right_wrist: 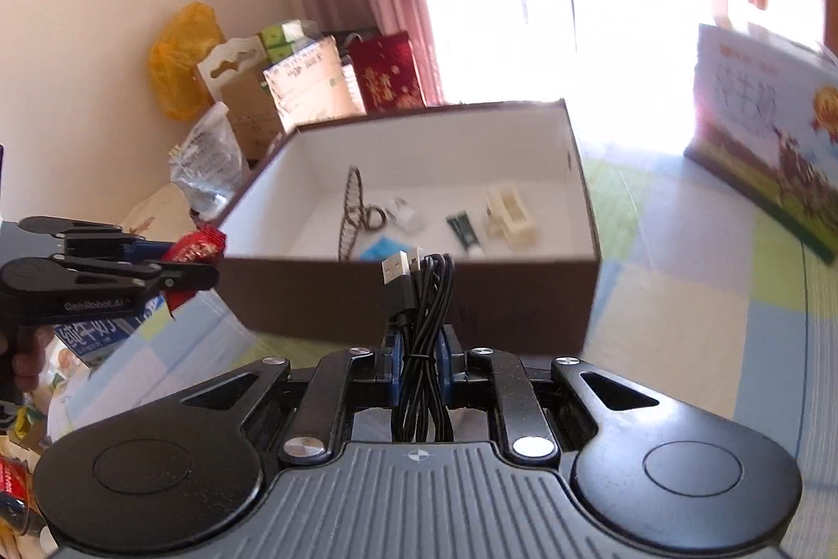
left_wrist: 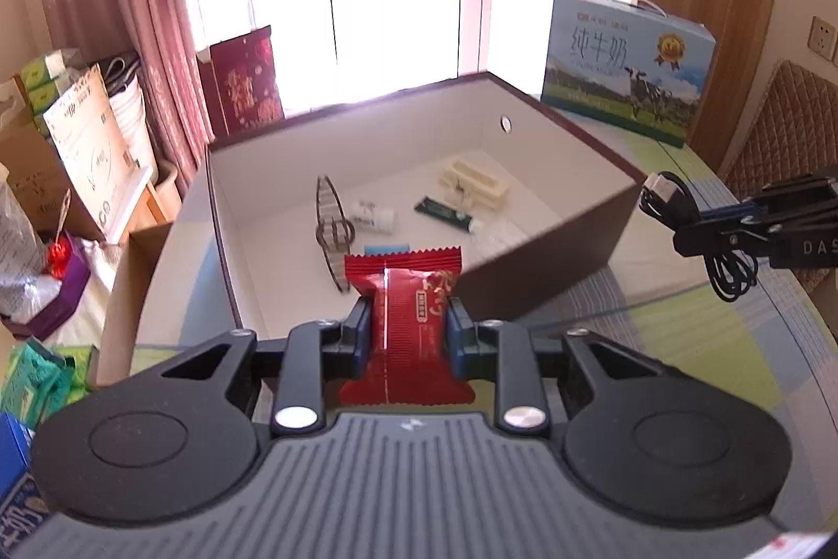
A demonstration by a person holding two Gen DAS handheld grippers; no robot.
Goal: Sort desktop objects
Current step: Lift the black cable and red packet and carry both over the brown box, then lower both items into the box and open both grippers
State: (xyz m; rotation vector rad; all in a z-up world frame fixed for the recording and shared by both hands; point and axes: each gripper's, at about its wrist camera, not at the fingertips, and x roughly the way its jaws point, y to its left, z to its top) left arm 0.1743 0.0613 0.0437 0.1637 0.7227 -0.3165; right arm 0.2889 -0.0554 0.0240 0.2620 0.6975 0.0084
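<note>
The red crinkle-edged snack packet (left_wrist: 403, 323) sits clamped across its middle in the left gripper (left_wrist: 406, 328), held in the air just short of the near wall of the open brown cardboard box with a white lining (left_wrist: 550, 265). The coiled black USB cable (right_wrist: 421, 333) is pinched as a bundle in the right gripper (right_wrist: 419, 365), its plugs sticking up, likewise hovering before the box's near wall. Inside the box already lie a thin brown wire-frame piece (left_wrist: 330, 229), a small white bottle (left_wrist: 373, 216), a dark green tube (left_wrist: 445, 213), a cream plastic block (left_wrist: 474, 184) and a pale blue item (left_wrist: 385, 249). The step in hand looks like carrying both items to the box. Next, each gripper needs to clear the rim, reach over a bare patch of the lining, and only then let go. The box stands on the checked bench (right_wrist: 681, 276), with a blue milk carton case (left_wrist: 626, 66) at its far edge.
</note>
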